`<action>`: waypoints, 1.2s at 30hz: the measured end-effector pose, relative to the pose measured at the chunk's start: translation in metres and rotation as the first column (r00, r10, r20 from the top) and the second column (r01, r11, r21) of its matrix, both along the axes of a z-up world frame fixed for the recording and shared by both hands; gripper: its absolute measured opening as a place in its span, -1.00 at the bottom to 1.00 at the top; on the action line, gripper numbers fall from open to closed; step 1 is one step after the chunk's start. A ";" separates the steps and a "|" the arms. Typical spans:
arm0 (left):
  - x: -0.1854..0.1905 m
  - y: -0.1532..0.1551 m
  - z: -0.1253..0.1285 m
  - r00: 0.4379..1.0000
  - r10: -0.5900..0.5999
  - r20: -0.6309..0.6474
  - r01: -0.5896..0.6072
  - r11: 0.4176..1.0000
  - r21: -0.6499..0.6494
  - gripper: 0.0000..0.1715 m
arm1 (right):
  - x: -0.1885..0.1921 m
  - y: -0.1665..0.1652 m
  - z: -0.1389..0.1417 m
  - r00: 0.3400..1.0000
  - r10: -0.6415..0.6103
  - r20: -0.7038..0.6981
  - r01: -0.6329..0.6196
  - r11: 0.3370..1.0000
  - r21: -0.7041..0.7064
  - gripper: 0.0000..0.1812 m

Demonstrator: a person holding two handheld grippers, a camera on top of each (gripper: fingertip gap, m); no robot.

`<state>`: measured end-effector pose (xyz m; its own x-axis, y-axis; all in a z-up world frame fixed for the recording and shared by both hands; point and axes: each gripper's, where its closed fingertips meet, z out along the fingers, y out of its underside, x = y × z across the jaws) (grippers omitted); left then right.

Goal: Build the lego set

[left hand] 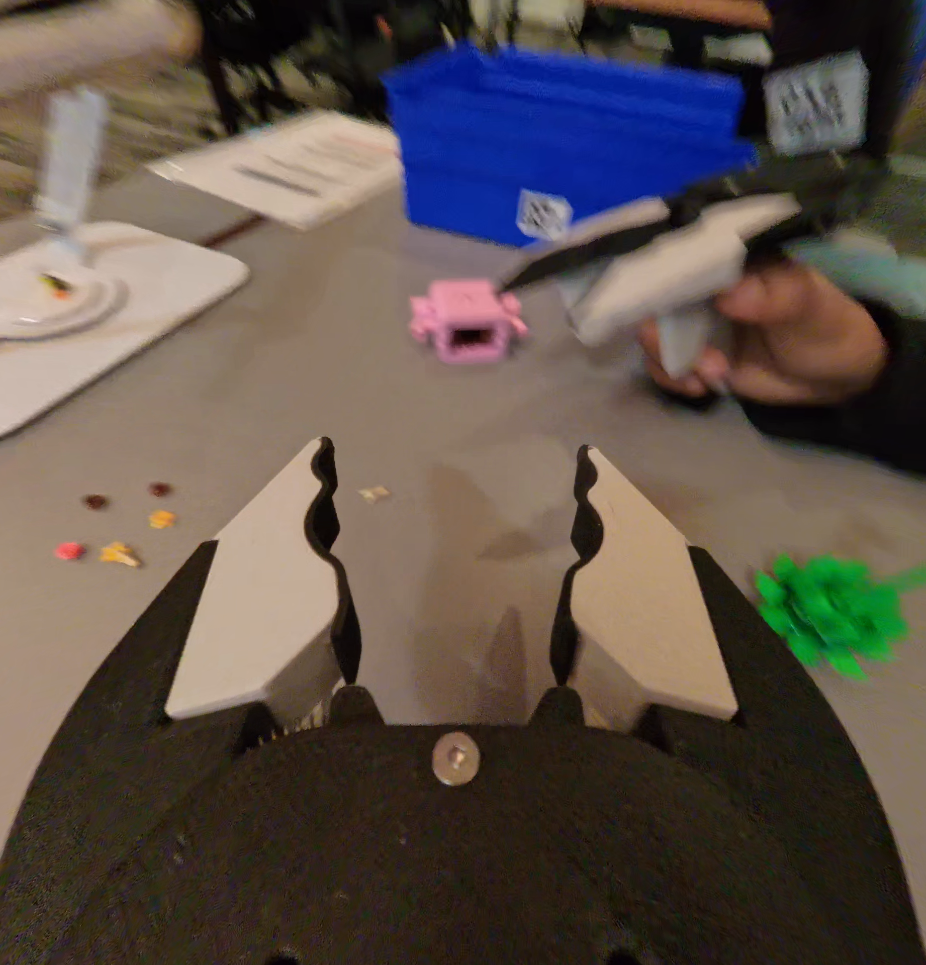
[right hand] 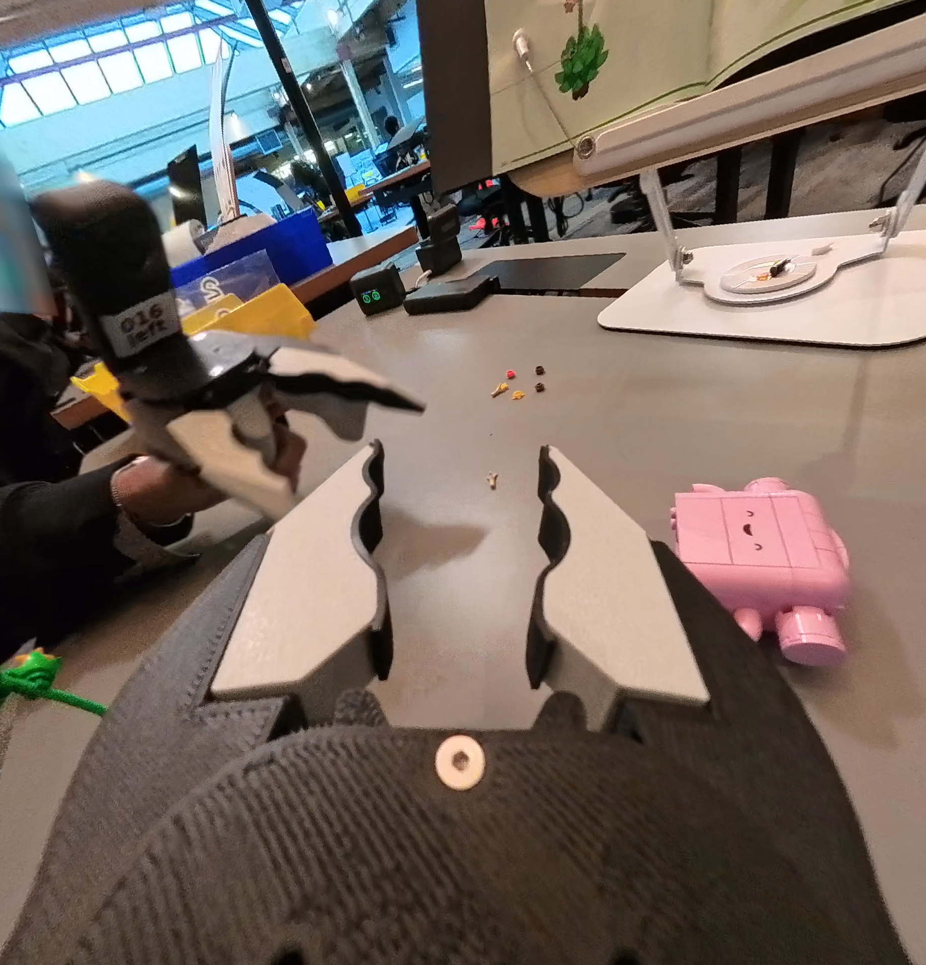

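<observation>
Both my pairs of fingers are spread wide and hold nothing: left fingers (left hand: 453, 444) over bare bench (left hand: 346, 365), right fingers (right hand: 461, 449) just left of the pink lego figure (right hand: 758, 559) lying there. Green leafy piece (left hand: 826, 616) lies near; tiny loose pieces (right hand: 521, 384) farther off.

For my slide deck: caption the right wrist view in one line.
Open right hand-held gripper hovers over the grey table, pink lego figure lying beside it, tiny loose pieces ahead.
</observation>
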<state>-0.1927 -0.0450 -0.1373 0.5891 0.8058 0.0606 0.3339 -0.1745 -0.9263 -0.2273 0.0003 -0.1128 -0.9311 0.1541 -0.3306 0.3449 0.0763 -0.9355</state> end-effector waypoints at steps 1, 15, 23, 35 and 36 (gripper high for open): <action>0.017 0.008 -0.009 0.998 -0.054 0.042 0.056 0.997 -0.046 0.05 | 0.000 0.001 0.000 1.000 0.000 0.004 0.000 1.000 -0.005 -0.35; 0.136 0.076 -0.045 0.953 -0.136 0.273 0.154 0.987 -0.047 0.06 | 0.011 -0.007 -0.006 0.996 0.023 -0.087 -0.016 0.997 0.074 -0.39; 0.135 0.090 -0.066 0.950 -0.070 0.304 0.147 0.960 -0.238 -0.14 | 0.010 -0.005 -0.004 0.997 0.018 -0.080 -0.013 0.998 0.056 -0.40; 0.125 0.102 -0.057 0.958 -0.071 0.278 0.124 0.977 -0.176 -0.17 | 0.016 -0.008 -0.005 0.994 0.040 -0.099 -0.034 0.997 0.065 -0.41; 0.124 0.103 -0.057 0.957 -0.073 0.280 0.125 0.977 -0.174 -0.18 | 0.016 -0.008 -0.004 0.994 0.039 -0.098 -0.033 0.997 0.063 -0.41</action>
